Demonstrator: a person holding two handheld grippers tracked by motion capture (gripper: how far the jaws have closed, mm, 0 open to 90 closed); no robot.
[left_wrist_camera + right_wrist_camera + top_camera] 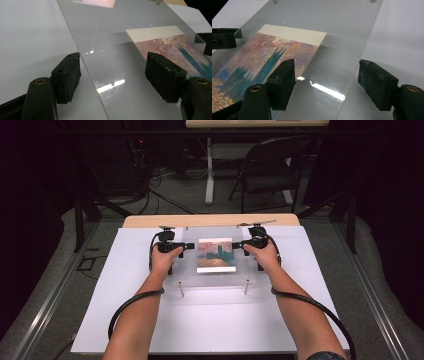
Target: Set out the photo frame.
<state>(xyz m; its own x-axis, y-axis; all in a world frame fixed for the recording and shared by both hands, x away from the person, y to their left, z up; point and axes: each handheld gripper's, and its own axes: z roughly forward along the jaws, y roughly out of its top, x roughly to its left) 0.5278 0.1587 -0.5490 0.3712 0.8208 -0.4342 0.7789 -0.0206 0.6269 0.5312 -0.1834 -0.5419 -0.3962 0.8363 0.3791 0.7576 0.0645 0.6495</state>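
Your left gripper (181, 248) sits at the left edge of the clear acrylic sheet (215, 280), jaws spread wide. In the left gripper view the sheet's edge runs up between your two jaws, one out over the white board (30, 32), the other above the sheet near the painted print (175, 47). Your right gripper (241, 246) mirrors it: jaws wide, straddling the sheet's right edge, gripping nothing.

The print (215, 255) lies in the middle of the sheet, between your two grippers. The high view shows the sheet raised on small posts (181, 290) above the board on the table (150, 221); the gripper views show the scratches and glare on it instead. I can't tell whether the print lies on or under the sheet. In the right gripper view (324, 77) the print is cut off at the left.
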